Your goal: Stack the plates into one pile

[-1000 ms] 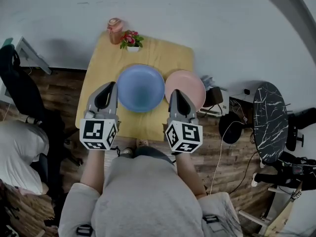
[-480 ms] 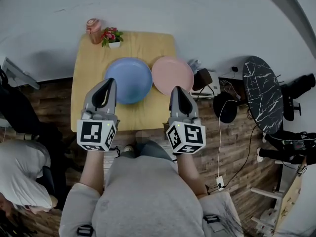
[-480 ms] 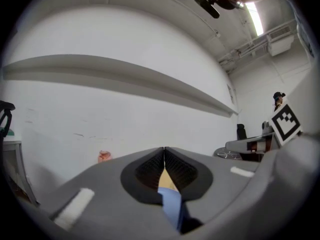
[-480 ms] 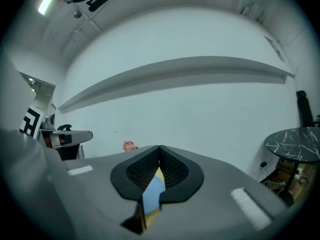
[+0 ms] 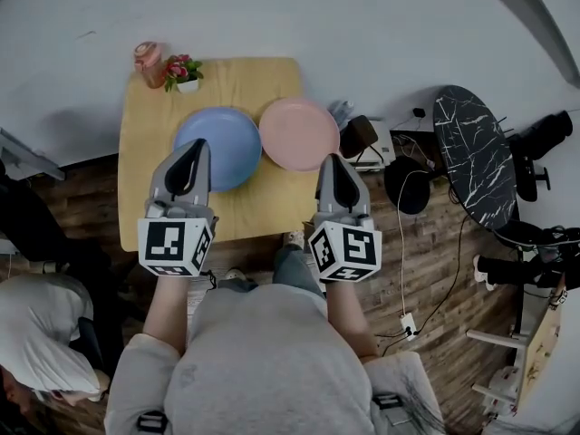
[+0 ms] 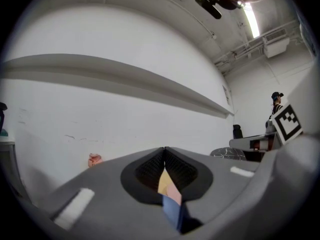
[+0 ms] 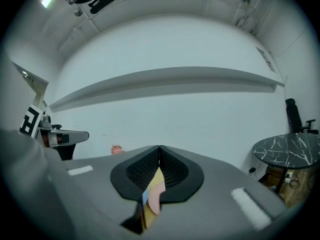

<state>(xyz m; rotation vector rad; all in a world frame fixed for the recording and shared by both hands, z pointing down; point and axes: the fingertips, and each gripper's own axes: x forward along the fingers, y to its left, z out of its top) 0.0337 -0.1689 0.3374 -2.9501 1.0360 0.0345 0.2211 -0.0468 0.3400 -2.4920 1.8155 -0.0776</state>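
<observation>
- While the person stands at the near edge of the wooden table (image 5: 136,216), both grippers are held above it, pointing toward the wall.
- The left gripper (image 5: 197,145) is clenched, its jaws meeting at the tips with nothing between them. From the head view it overlaps the near rim of the blue plate (image 5: 222,134).
- The right gripper (image 5: 333,159) is likewise closed and empty, near the pink plate (image 5: 299,132).
- Both plates lie flat side by side mid-table, rims just beside each other, not stacked.
- A flower pot (image 5: 184,72) and a pink jar (image 5: 148,62) stand at the far left corner.
</observation>
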